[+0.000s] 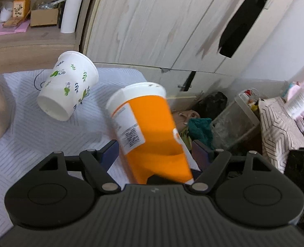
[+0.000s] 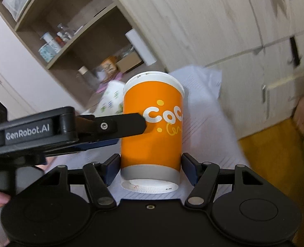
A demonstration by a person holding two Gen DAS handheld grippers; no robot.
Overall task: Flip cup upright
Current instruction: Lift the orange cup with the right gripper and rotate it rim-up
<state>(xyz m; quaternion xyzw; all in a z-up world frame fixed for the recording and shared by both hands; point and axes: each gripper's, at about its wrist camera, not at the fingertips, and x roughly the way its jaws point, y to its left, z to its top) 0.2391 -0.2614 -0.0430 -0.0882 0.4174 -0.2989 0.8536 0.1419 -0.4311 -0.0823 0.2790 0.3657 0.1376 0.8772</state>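
White cloth (image 1: 38, 135) | orange cup (image 2: 152, 131) between right gripper (image 2: 151, 167) fingers, left gripper (image 1: 155, 151) clamping it

**Cups, Grippers and Shelf Goods, Counted**

Two paper cups: one orange cup (image 1: 150, 131) and one white leaf-print cup (image 1: 67, 86). Two grippers, the left gripper (image 1: 155, 150) and the right gripper (image 2: 151, 162). One white roll (image 1: 71, 10), one brown box (image 1: 44, 17) and one patterned cloth (image 1: 38, 135). Shelf jars are too blurred to count.

White floral cup (image 1: 67, 88) near the orange cup (image 1: 150, 131), seemingly apart.
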